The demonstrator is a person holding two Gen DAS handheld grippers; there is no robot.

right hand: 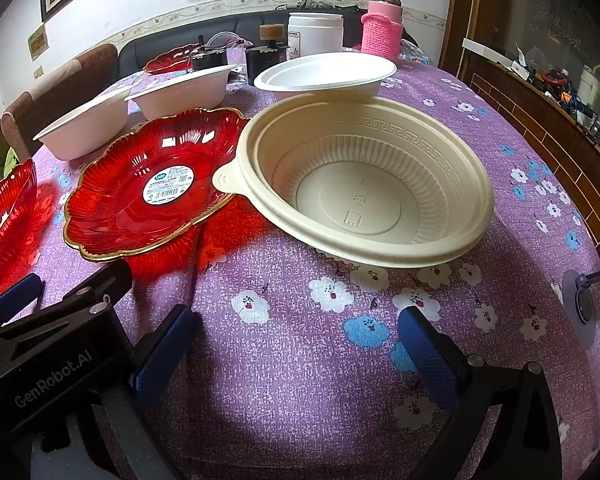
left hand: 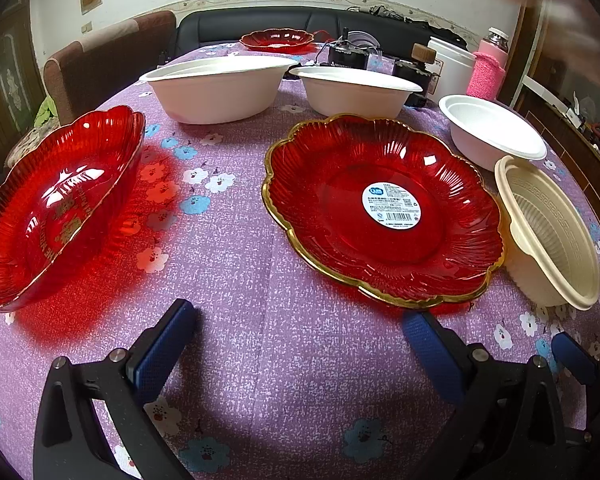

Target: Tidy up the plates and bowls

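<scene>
On the counter (left hand: 260, 360), nothing stacked yet: red plate (left hand: 384, 212) dead centre, cream bowl (right hand: 364, 184) touching its right edge, second red plate (left hand: 56, 208) tilted at left, three white bowls (left hand: 216, 88) lined up behind. Left gripper (left hand: 300, 344) and right gripper (right hand: 296, 344) side by side, hovering low over bare cloth, jaws wide apart, holding nothing. Likely squaring up: left for the plate, right for the cream bowl.
</scene>
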